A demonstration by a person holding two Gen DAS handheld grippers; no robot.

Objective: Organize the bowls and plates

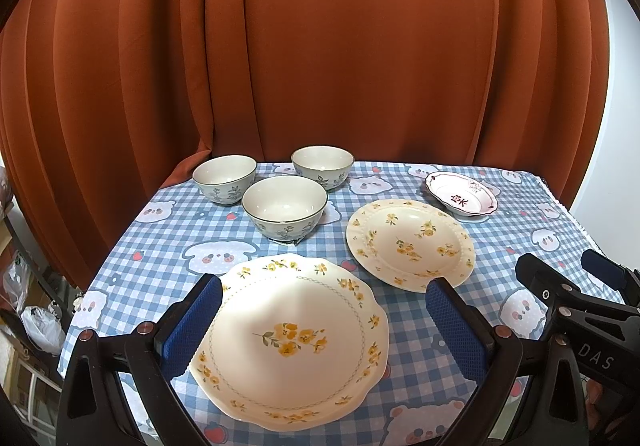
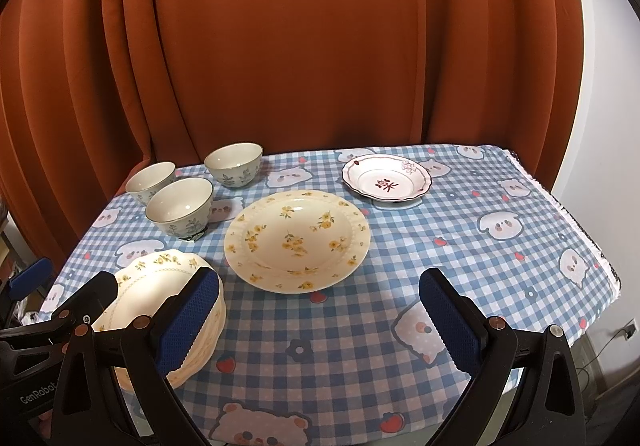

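Tablecloth first, since it takes up most of both views: blue and white gingham with cartoon bears, little strawberries and flowers, covering the whole table right to the edges. Behind it hangs a rust-orange curtain in heavy folds, with a strip of white wall on the right. Off the left edge of the table there's some clutter and plastic bags lower down, too blurry to name.

Three bowls with a leaf pattern sit bunched at the far left: near bowl, back left bowl and back right bowl. The round floral plate is in the middle, the small pink-rimmed dish is far right, well apart from it, and the scalloped floral plate is at the near left.

My left gripper is spread wide above the scalloped plate, gripping nothing. My right gripper is just as wide, over bare cloth, also empty.
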